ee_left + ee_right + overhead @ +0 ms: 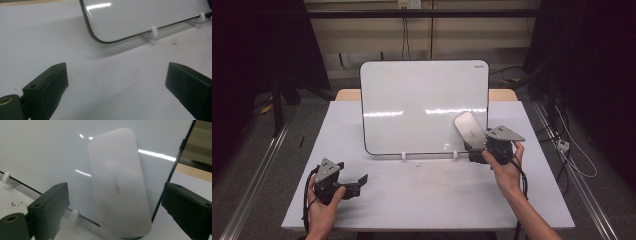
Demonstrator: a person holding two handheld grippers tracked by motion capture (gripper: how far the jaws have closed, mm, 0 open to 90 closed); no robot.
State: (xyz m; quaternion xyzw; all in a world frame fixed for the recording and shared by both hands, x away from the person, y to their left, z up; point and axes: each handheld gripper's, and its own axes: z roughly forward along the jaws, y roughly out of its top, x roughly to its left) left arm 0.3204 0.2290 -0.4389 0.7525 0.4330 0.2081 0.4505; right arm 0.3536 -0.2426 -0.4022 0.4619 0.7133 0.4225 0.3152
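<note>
White table [422, 195] carries a whiteboard [412, 105] that stands on two small clips, with dark curtains and cables around. An eraser [468, 129] lies against the board's lower right part. The right gripper [475, 150] is behind it, jaws spread, not pressing. The left gripper [357, 182] rests low, jaws wide apart.

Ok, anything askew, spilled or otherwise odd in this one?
Only small things: the eraser sits tilted on the whiteboard near its lower right corner, between the open right gripper and the board, and a few dark specks lie on the table by the board's clips.
</note>
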